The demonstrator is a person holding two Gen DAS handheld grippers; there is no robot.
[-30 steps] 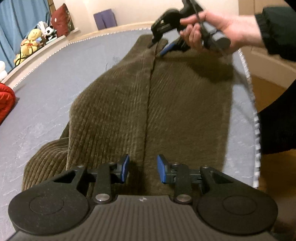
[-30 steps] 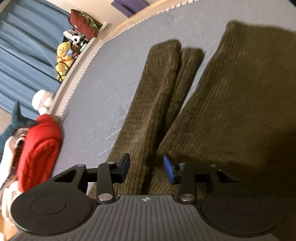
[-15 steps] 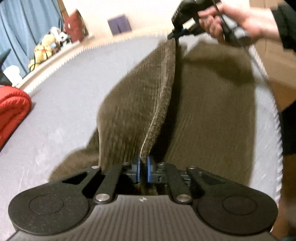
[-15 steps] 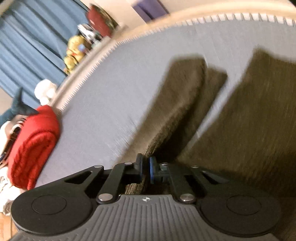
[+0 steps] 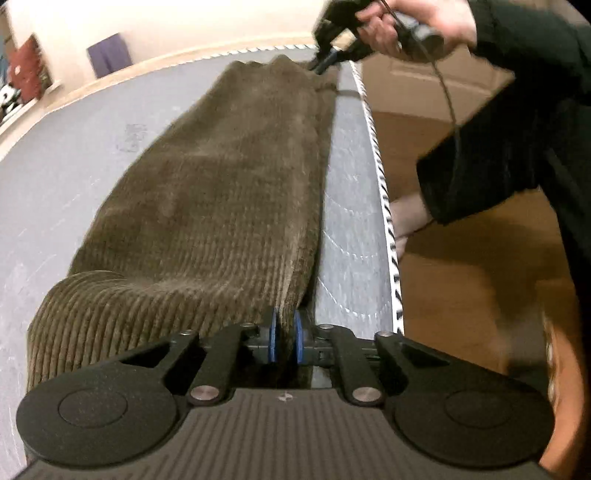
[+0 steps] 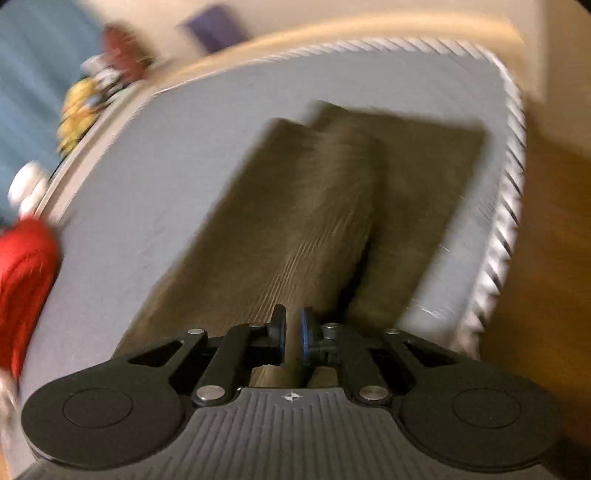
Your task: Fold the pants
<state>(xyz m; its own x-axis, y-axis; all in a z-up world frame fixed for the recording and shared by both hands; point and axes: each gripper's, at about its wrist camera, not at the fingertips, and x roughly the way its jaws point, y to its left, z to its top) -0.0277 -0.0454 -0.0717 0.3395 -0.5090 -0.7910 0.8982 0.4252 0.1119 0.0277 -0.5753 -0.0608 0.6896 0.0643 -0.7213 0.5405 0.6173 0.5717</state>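
1. The left gripper (image 5: 285,340) is matte black plastic, with two round disc-shaped housings, a ribbed grey-black base plate and thin blue pads (image 5: 273,338) on its fingers.
2. Silver round screw heads sit at the linkage pivots, and a small white cross-shaped mark is printed on the base plate.
3. The right gripper (image 6: 293,338) has the same build: black linkage arms, blue pads, silver screws, white mark.
4. The right hand (image 5: 424,22) emerges from a loose black sleeve (image 5: 517,74); a thin dark cable (image 5: 445,92) hangs beside it.
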